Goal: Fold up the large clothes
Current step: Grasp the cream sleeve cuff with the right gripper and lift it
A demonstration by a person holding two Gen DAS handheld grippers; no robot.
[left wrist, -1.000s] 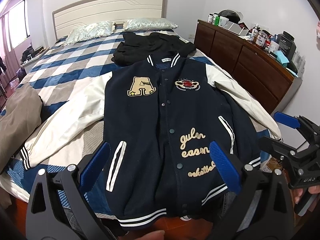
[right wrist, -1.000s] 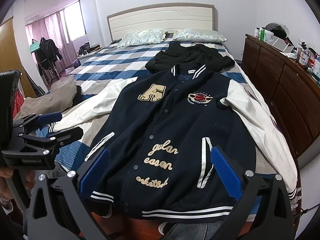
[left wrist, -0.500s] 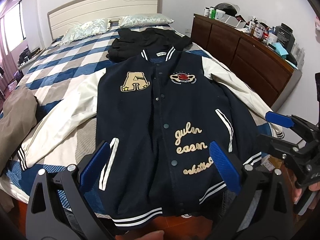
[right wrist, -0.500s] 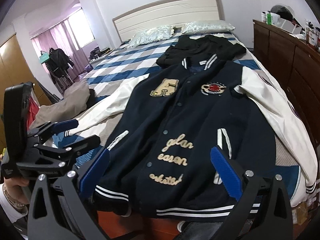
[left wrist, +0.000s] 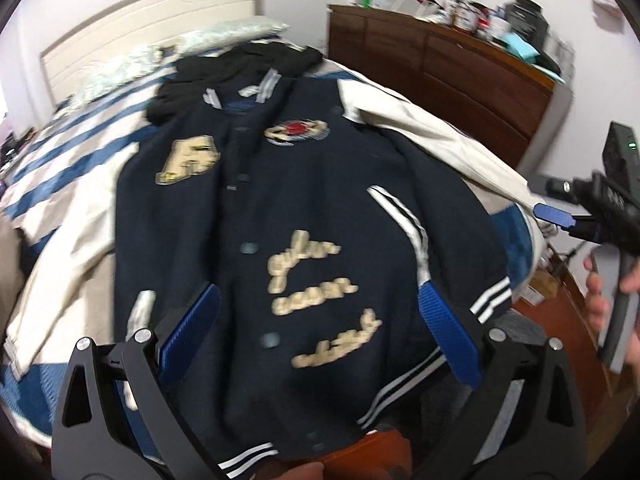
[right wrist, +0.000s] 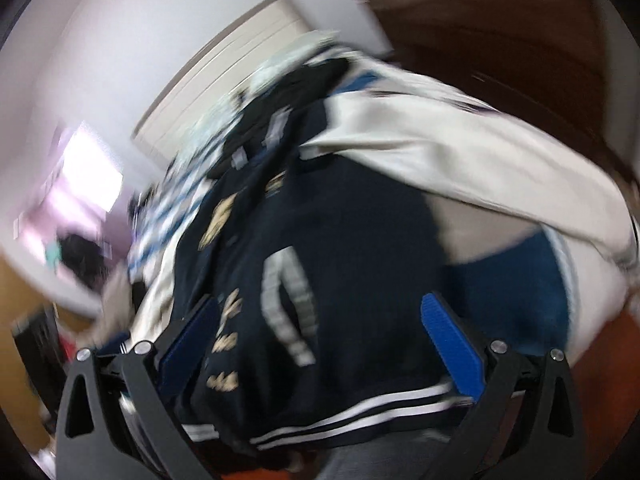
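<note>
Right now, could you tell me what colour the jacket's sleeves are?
Cream-white sleeves on a navy varsity jacket, clearest in the left wrist view.

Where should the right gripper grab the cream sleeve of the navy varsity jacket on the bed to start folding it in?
Probably at the striped cuff of the cream sleeve. It lies spread outward near the bed's edge, free of the navy varsity jacket body. Bring the open right gripper in from the outer side, pinching the cuff's thin edge.

Large letter "A" patch [left wrist: 188, 160] on jacket [left wrist: 320, 208]; script lettering unreadable.
</note>
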